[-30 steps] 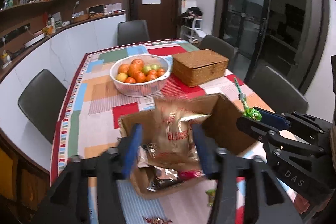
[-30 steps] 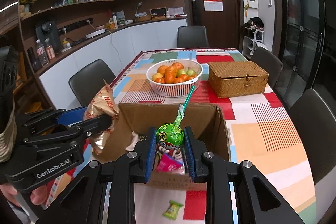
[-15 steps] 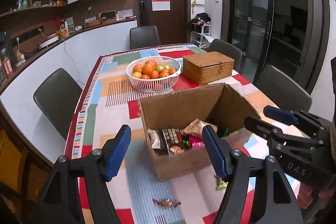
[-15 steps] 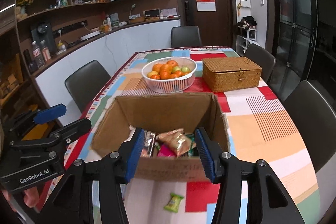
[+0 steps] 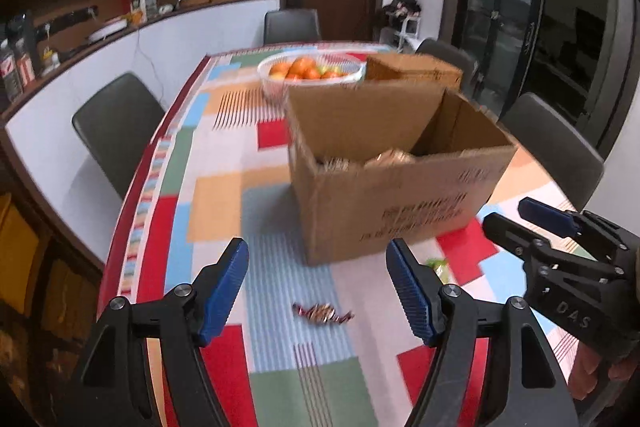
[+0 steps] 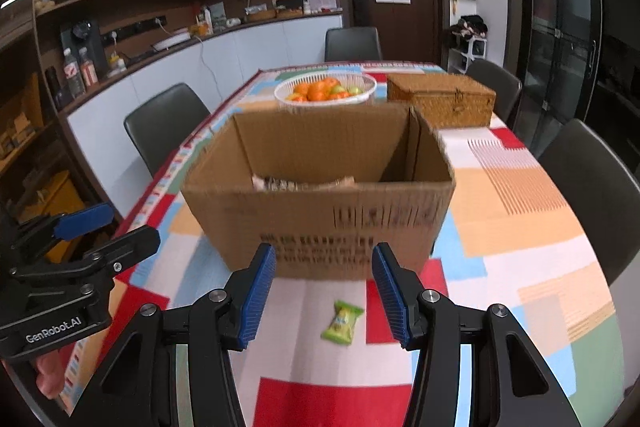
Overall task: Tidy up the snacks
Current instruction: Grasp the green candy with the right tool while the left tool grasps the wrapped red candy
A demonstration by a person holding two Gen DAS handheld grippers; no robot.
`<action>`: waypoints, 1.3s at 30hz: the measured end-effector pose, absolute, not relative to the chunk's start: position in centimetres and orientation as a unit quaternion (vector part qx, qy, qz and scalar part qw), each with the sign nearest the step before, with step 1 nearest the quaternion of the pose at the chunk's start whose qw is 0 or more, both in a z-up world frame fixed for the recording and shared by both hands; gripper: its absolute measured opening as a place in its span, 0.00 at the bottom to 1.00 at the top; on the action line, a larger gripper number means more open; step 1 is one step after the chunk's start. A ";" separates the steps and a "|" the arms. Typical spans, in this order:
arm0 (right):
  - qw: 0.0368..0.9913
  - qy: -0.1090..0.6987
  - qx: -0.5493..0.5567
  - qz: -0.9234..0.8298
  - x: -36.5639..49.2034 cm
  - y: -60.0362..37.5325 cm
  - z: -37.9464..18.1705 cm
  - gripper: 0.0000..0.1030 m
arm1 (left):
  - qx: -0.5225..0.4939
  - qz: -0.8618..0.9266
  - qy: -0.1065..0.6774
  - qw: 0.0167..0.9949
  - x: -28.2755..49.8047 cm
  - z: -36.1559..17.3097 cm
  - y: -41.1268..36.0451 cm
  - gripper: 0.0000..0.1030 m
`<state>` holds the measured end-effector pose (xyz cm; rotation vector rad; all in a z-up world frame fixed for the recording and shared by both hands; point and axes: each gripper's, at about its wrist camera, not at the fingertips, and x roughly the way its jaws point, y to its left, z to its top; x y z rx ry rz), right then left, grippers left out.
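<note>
An open cardboard box stands on the patchwork tablecloth, with snack packets showing over its front rim. My left gripper is open and empty, low over the table, with a brown twisted candy lying between its fingers. My right gripper is open and empty, with a green wrapped candy on the cloth between its fingers. The green candy also shows in the left wrist view near the box corner. Each gripper shows in the other's view: the right, the left.
A white basket of oranges and a wicker box stand behind the cardboard box. Dark chairs stand around the table: at the left, the right and the far end.
Both grippers let go of their snacks, a biscuit bag and a lollipop, into the box. They then opened wide, drew back and dropped low over the candies in front of the box.
</note>
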<state>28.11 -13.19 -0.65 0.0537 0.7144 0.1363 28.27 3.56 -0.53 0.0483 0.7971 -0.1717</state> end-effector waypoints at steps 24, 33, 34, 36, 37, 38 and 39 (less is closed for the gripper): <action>0.890 0.450 0.067 0.039 29.8 -14.7 -11.8 0.50 | 0.008 -0.078 0.459 0.885 29.9 -11.1 3.6 0.61; 0.888 0.453 0.063 0.047 30.6 -14.2 -13.0 0.50 | -0.009 -0.079 0.476 0.876 31.3 -12.5 3.7 0.46; 0.887 0.456 0.065 0.049 30.7 -14.1 -13.2 0.50 | -0.012 -0.081 0.478 0.874 31.3 -12.7 3.7 0.43; 0.885 0.458 0.068 0.052 30.9 -14.0 -13.4 0.50 | -0.017 -0.082 0.485 0.871 31.5 -13.0 3.7 0.37; 0.884 0.459 0.068 0.053 31.0 -14.0 -13.4 0.50 | -0.020 -0.084 0.488 0.869 31.6 -13.2 3.6 0.33; 0.884 0.460 0.068 0.055 30.9 -13.7 -13.6 0.50 | -0.027 -0.086 0.493 0.865 31.6 -13.4 3.7 0.32; 0.883 0.461 0.066 0.056 30.9 -13.4 -13.7 0.49 | -0.031 -0.086 0.495 0.864 31.6 -13.5 3.6 0.30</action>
